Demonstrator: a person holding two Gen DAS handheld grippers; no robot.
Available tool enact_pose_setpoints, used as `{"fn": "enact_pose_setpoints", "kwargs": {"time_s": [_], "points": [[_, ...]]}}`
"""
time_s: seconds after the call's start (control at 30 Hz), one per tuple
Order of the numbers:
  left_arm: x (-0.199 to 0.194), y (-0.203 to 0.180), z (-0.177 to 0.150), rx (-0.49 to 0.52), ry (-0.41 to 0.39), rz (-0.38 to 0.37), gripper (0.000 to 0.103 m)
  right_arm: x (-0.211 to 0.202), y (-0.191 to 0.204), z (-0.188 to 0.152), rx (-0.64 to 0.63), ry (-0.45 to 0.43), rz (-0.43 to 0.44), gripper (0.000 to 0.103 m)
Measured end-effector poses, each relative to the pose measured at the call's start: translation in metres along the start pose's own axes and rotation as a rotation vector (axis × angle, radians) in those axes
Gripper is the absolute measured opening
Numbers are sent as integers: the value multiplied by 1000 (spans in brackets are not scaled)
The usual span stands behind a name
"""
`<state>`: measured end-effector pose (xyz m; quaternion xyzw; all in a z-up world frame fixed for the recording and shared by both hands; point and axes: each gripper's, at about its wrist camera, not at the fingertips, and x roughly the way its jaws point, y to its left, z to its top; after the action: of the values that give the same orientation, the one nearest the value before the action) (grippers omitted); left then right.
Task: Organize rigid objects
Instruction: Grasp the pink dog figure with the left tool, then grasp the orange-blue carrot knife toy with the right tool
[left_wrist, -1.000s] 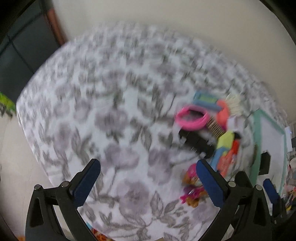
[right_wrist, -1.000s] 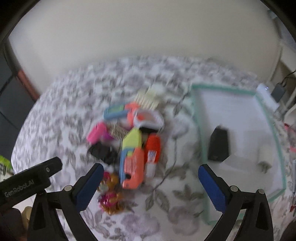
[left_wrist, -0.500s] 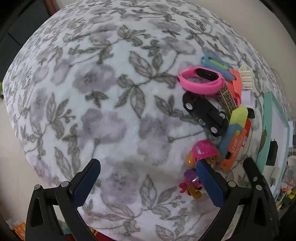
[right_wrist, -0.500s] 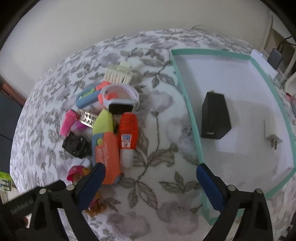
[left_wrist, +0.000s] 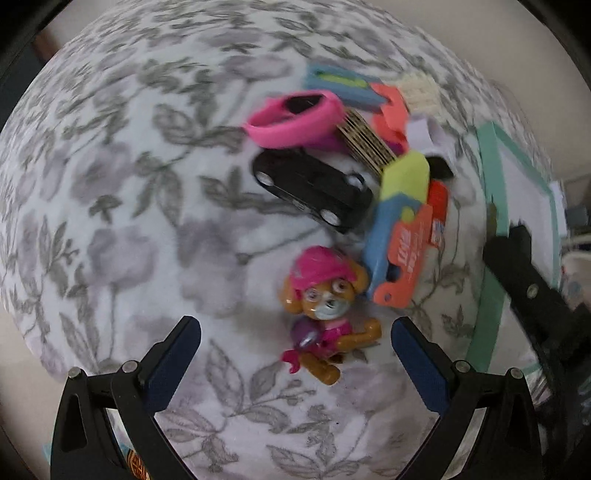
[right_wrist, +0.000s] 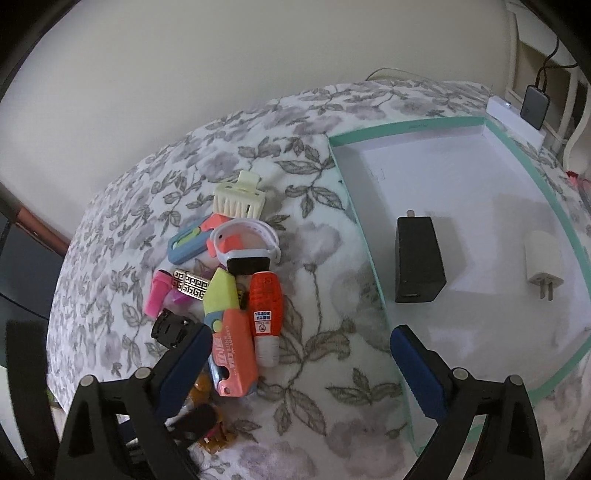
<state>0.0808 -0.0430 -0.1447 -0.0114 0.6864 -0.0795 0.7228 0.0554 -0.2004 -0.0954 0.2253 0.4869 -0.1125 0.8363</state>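
A pile of small objects lies on the floral cloth. In the left wrist view my open left gripper (left_wrist: 293, 354) hangs over a pup figure with a pink hat (left_wrist: 325, 299). Behind it are a black toy car (left_wrist: 314, 188), a pink wristband (left_wrist: 295, 118) and an orange-blue-yellow utility knife (left_wrist: 402, 229). In the right wrist view my open, empty right gripper (right_wrist: 301, 362) is just right of the pile, with the knife (right_wrist: 231, 339) and an orange-red tube (right_wrist: 264, 306) near its left finger. A teal-rimmed white tray (right_wrist: 354, 206) holds a black charger (right_wrist: 417, 258) and a white plug (right_wrist: 543, 266).
A cream comb (right_wrist: 240, 197), a white watch (right_wrist: 247, 247) and a blue-orange clip (right_wrist: 188, 242) lie at the pile's far side. A white box (right_wrist: 517, 120) with a dark power bank (right_wrist: 535, 107) sits beyond the tray. The wall is close behind.
Both grippers have come lower and closer to the pile. The left gripper has shifted right, so the pup figure now sits between its fingers. Both stay open.
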Motion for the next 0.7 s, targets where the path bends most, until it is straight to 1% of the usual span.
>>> {"fn": "enact_pose_setpoints", "kwargs": {"time_s": [0.03, 0.07, 0.1, 0.13, 0.17, 0.2, 0.23, 0.27, 0.33, 0.37, 0.43, 0.47, 0.53, 0.6, 0.67, 0.7], "points": [[3, -4, -1, 16, 6, 12, 98, 0, -1, -1, 0, -1, 1, 99], [5, -7, -3, 27, 10, 17, 87, 0, 0, -1, -1, 0, 3, 99], [7, -11, -2, 29, 15, 7, 80, 1, 0, -1, -2, 1, 5, 99], [9, -12, -3, 27, 22, -12, 69, 2, 1, -1, -1, 3, 6, 99], [10, -14, -3, 25, 31, -30, 61, 3, 2, -1, -1, 6, 7, 99], [12, -14, -3, 26, 37, -40, 58, 4, 2, -1, -1, 9, 8, 99], [13, -14, -3, 28, 40, -47, 51, 5, 3, -1, -1, 12, 11, 99], [14, -13, -5, 30, 42, -51, 52, 7, 4, -1, -2, 14, 12, 98], [13, -6, -4, 31, 37, -45, 52, 10, 7, 0, -2, 21, 13, 92], [13, -5, -3, 26, 32, -35, 52, 13, 8, 0, -1, 27, 18, 89], [11, 3, -1, -4, 27, -11, 52, 16, 12, 0, -1, 36, 27, 87], [11, 9, 0, -33, 23, 11, 51, 17, 15, 0, -8, 38, 28, 83], [10, 23, 3, -90, 15, 31, 51, 19, 22, 0, -33, 39, 29, 77], [9, 37, 6, -155, 10, 26, 51, 21, 31, 0, -66, 36, 32, 73], [8, 52, 7, -227, 4, 20, 51, 22, 38, -1, -91, 34, 30, 63], [7, 57, 7, -251, -2, 31, 51, 24, 43, -2, -107, 38, 32, 61]]}}
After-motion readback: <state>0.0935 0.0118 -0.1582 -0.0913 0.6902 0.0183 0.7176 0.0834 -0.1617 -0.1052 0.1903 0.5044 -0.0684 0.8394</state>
